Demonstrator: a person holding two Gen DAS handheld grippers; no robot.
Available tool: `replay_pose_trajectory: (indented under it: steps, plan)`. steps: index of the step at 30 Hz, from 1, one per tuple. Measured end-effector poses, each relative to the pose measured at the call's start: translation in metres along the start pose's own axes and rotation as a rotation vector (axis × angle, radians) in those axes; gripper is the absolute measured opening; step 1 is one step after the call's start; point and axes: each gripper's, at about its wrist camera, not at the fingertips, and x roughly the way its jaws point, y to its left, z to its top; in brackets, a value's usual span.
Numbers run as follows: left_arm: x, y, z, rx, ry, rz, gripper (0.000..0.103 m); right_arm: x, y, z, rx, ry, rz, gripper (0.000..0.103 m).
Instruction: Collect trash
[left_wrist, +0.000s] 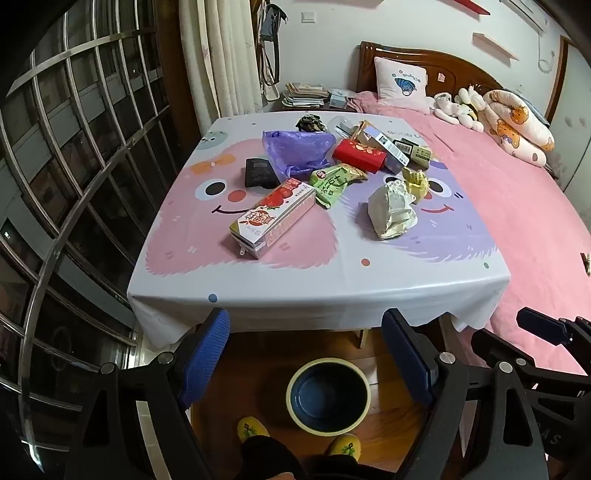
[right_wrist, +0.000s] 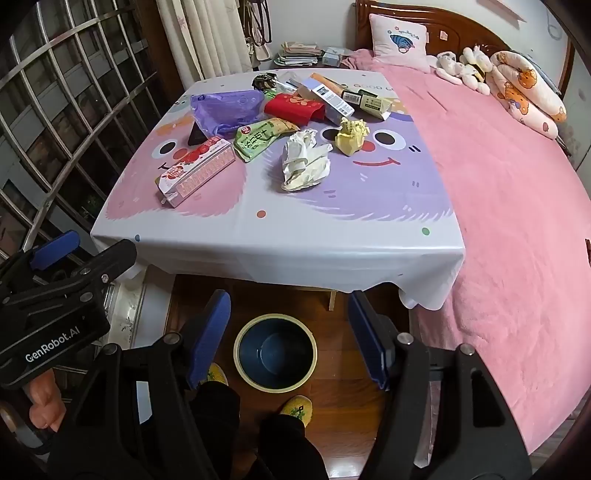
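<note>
The only writing I read plainly is "GenRobot.AI", white on the black body of my left gripper (right_wrist: 55, 254) where it shows in the right wrist view; the long pink-and-white strawberry-printed carton (left_wrist: 272, 218) and the green snack pouch (left_wrist: 332, 182) carry large printed characters that I cannot make out; the white box with a barcode label (left_wrist: 388, 146) shows only bars; faint grey lettering on the cartoon-monster plastic cloth of the desk (left_wrist: 317, 288) is upside down and unreadable to me.

Both my tools tilt steeply down from in front of the desk's near edge; the left gripper's blue-padded jaws stand wide apart with nothing between them; my right gripper (right_wrist: 290, 339) is likewise released and empty, its jaws framing the round dark-blue bin with a cream rim (right_wrist: 275, 356) on the wooden floor; my feet in yellow slippers (right_wrist: 297, 406) stand just beside that bin.

The trash lies on the desk, well apart from either gripper: the carton nearest, the pouch behind it, a crumpled white paper wrapper (left_wrist: 393, 210), a crumpled yellow wrapper (left_wrist: 415, 181), a purple plastic bag (left_wrist: 299, 151), a red packet (left_wrist: 358, 155) and a flat black pouch (left_wrist: 260, 173).
</note>
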Motion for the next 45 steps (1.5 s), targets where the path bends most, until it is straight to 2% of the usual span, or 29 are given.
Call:
replay_pose_trajectory:
  steps: [21,30,45]
  plan:
    - [0.001,0.002,0.006,-0.002,0.019,0.000,0.086,0.002,-0.001,0.003,0.000,0.003,0.007,0.064]
    - [0.008,0.002,-0.004,-0.008,0.025,-0.006,0.086,0.002,0.000,0.003,0.001,0.006,0.010,0.064]
    - [0.008,0.003,0.000,-0.026,0.019,0.017,0.086,0.006,0.001,0.005,-0.002,0.012,0.016,0.064]
